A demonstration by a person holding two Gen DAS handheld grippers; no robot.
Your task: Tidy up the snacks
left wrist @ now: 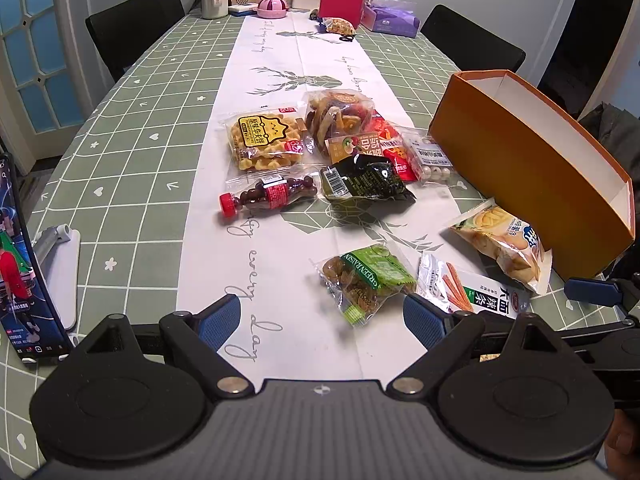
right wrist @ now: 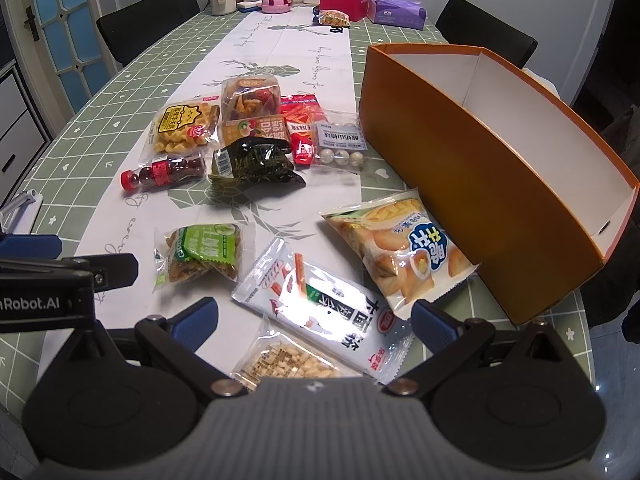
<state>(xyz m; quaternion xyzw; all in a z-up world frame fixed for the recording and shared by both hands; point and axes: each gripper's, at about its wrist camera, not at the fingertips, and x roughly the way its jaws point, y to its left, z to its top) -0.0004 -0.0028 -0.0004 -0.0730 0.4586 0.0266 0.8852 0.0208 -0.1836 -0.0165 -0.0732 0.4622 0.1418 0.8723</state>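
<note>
Both your grippers, left gripper point(left wrist: 322, 322) and right gripper point(right wrist: 314, 320), hover low over the table point(left wrist: 132, 184) with jaws wide and empty. The snacks lie loose between you and the orange box point(right wrist: 480, 184): raisin packet point(left wrist: 366, 280), spicy-strip pack point(right wrist: 324, 308), biscuit bag point(right wrist: 404, 256).

Glossy wrappers, matt card

We see shiny plastic snack packets point(right wrist: 320, 312), a matt cardboard box point(right wrist: 480, 168), and a smooth cloth point(left wrist: 132, 168).
</note>
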